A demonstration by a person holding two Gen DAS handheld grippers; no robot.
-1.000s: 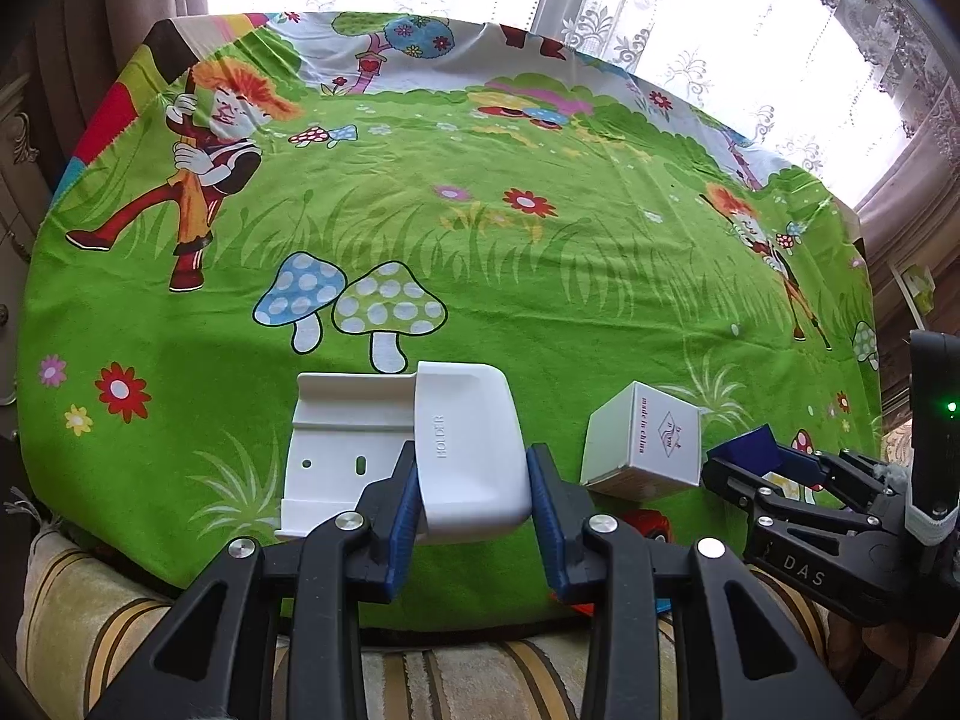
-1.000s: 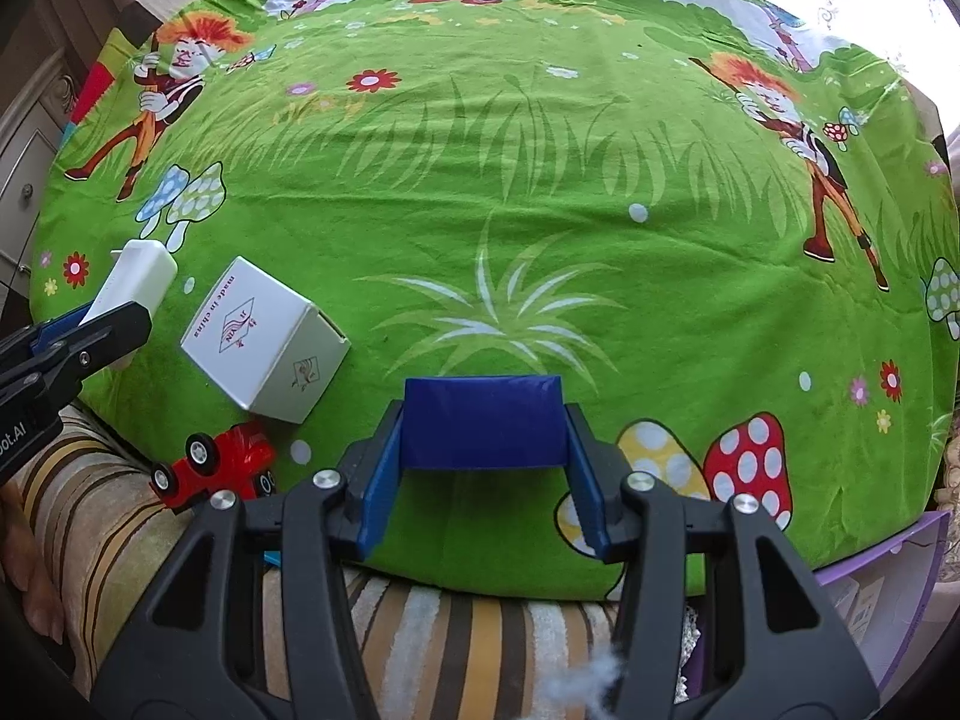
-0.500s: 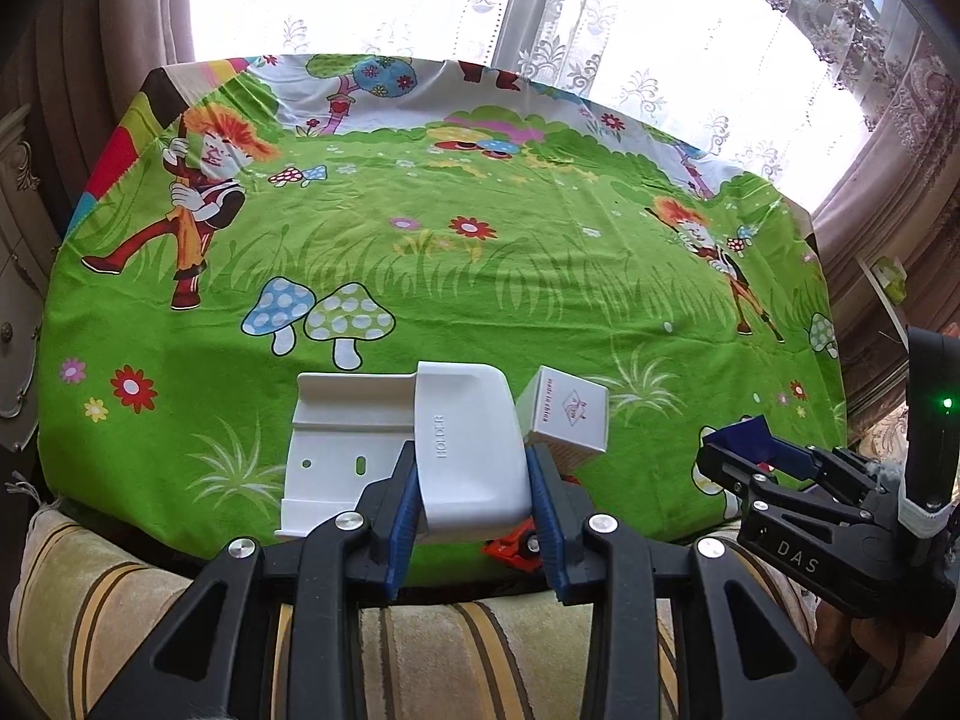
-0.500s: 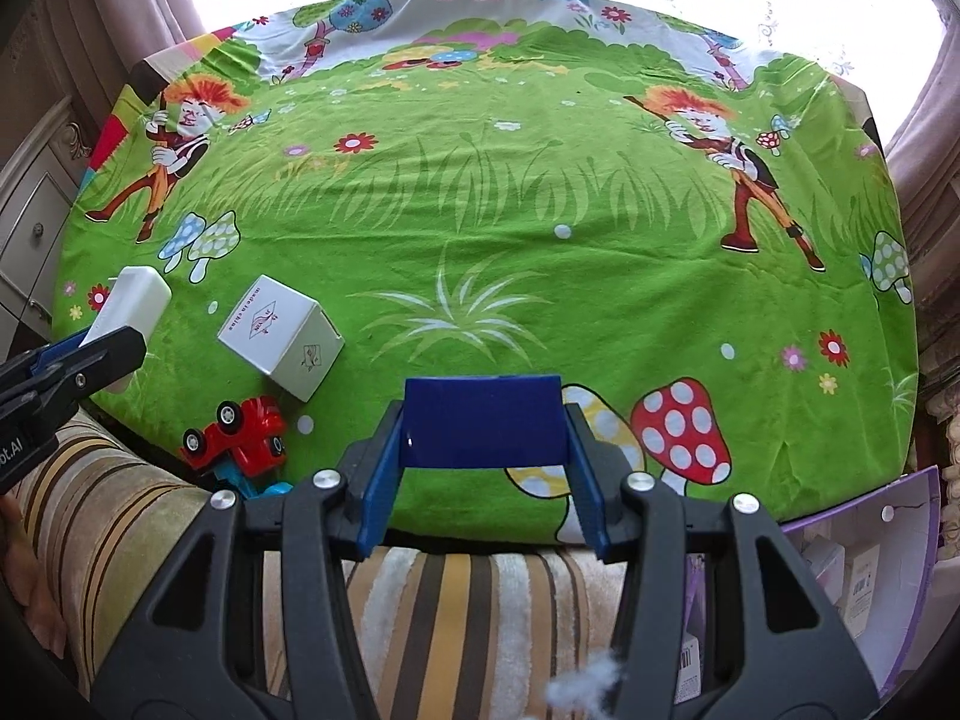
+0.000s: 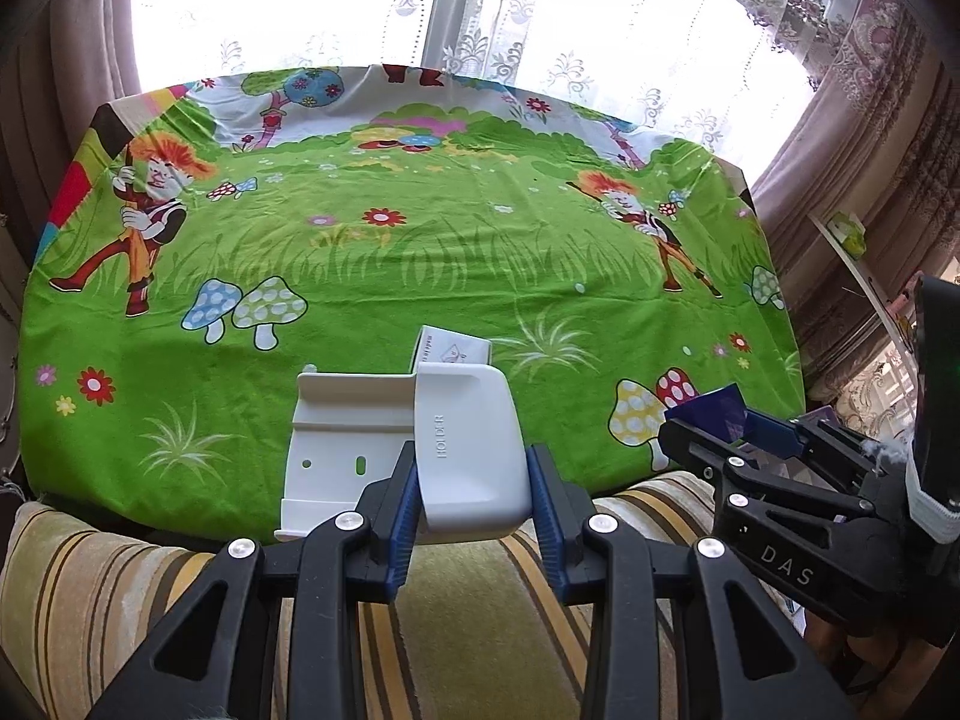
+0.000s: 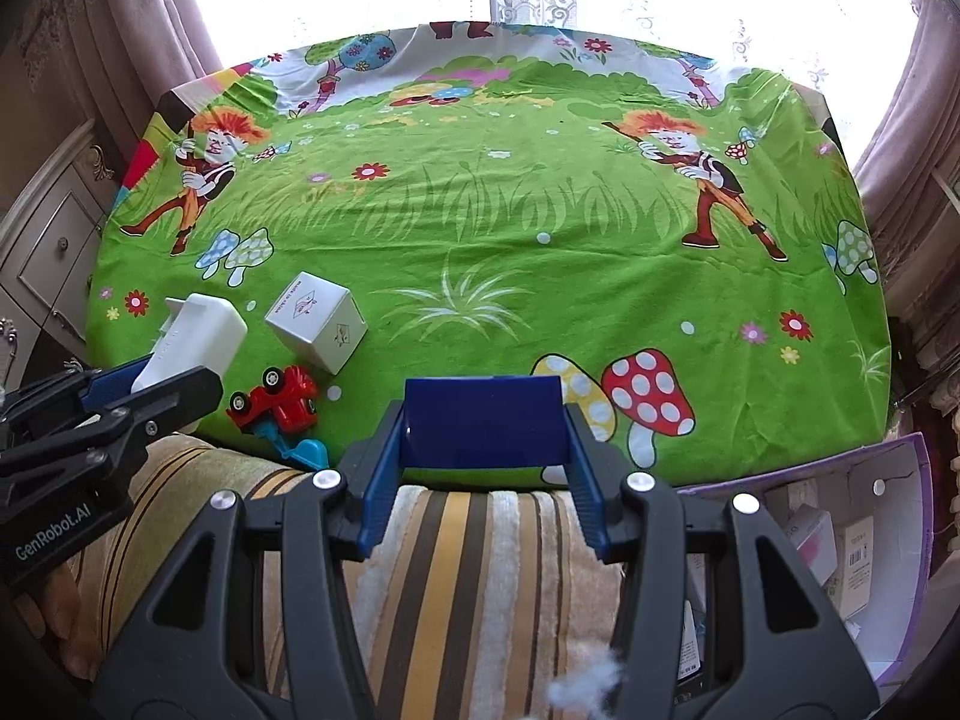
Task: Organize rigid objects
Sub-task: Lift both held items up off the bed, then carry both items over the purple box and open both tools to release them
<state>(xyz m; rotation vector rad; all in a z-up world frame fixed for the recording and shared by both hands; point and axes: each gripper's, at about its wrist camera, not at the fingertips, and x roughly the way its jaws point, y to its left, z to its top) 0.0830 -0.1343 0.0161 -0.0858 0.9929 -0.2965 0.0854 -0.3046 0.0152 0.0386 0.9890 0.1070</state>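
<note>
My left gripper [image 5: 471, 483] is shut on a white plastic holder [image 5: 462, 450] marked HOLDER, its flat back plate sticking out to the left. From the right wrist view the same holder [image 6: 192, 336] shows at the left in the left gripper [image 6: 150, 387]. My right gripper [image 6: 483, 459] is shut on a dark blue box [image 6: 485, 420]; the left wrist view shows that blue box [image 5: 723, 417] at the right, in the right gripper [image 5: 714, 438]. Both hang over the near edge of the table with its green cartoon cloth [image 6: 510, 222].
A white cardboard cube [image 6: 315, 321] lies on the cloth near the front left, with a red toy car [image 6: 279, 399] and a turquoise piece [image 6: 300, 450] at the edge. A striped sofa cushion [image 6: 462, 540] lies below. An open purple-edged box [image 6: 840, 534] with packages stands at the lower right.
Both grippers have drawn back and up from the table with their objects still held. More of the cloth and the striped cushion shows; the purple-edged box has come into view.
</note>
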